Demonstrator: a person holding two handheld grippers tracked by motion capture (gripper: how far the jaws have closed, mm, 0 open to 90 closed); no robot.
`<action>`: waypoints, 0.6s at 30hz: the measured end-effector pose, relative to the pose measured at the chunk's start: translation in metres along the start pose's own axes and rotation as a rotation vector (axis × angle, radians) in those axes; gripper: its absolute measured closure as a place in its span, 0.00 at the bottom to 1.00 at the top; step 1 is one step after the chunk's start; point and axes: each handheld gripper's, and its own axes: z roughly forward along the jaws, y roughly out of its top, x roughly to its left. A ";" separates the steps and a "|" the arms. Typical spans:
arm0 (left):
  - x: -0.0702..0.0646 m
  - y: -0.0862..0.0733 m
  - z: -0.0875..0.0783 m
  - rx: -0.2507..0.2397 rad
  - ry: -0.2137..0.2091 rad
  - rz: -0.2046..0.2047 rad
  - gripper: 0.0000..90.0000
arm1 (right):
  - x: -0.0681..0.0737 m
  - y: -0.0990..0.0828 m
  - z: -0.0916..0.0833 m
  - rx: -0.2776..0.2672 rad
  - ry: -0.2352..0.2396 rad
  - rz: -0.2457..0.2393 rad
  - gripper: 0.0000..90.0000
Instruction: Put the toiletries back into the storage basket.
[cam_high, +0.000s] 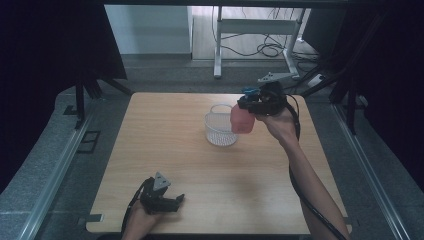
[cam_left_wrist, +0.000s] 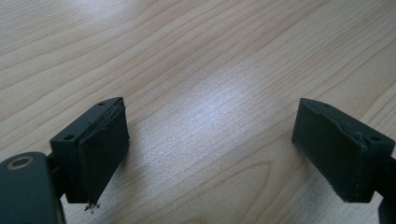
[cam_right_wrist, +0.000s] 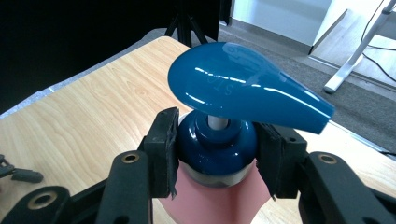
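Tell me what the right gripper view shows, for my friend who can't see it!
A black two-jawed claw grips the dark blue collar of a pink pump bottle, one jaw on each side, with the shiny blue pump head sticking out above. Below lies a light wooden table, with grey floor beyond its edge.

Black curtains (cam_high: 45, 50) flank a grey floor (cam_high: 170, 75), white-legged desk (cam_high: 252, 30) behind.

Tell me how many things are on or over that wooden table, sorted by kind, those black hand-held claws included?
Grippers: 2, the left gripper resting on the table and the right gripper
Pink pump bottle with blue pump: 1, held by the right gripper
White mesh basket: 1
Total: 4
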 end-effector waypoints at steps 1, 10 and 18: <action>0.000 0.000 0.000 0.000 0.000 -0.002 0.12 | 0.000 0.002 0.003 -0.002 -0.004 -0.002 0.59; 0.000 0.000 0.000 -0.002 -0.001 -0.003 0.12 | -0.001 0.011 0.015 -0.005 -0.018 -0.005 0.59; 0.000 0.000 0.000 -0.002 -0.001 -0.001 0.12 | -0.003 0.018 0.025 -0.003 -0.028 -0.001 0.59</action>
